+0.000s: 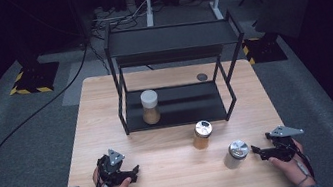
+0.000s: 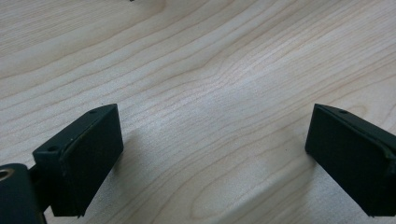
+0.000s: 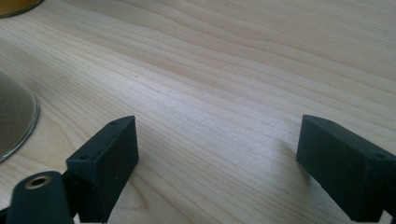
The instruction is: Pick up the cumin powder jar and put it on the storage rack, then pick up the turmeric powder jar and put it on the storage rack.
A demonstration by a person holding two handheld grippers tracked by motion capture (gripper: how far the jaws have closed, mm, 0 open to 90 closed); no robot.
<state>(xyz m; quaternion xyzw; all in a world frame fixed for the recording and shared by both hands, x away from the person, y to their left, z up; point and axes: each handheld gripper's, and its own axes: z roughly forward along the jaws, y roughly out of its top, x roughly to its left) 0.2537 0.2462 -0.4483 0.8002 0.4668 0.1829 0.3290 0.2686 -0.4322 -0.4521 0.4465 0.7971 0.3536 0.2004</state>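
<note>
Silver-lidded jar stands upright, lid up, just beside the wide-open right tool.

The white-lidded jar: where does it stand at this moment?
In the high view the white-lidded jar stands upright on the lower shelf of the black rack, toward its left end, behind and left of the amber jar on the table.

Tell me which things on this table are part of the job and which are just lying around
In the job: silver-lidded jar beside the right gripper; amber jar; white-lidded jar on the black shelf rack; left gripper.
Lying about: dark round disc; floor cables.
</note>
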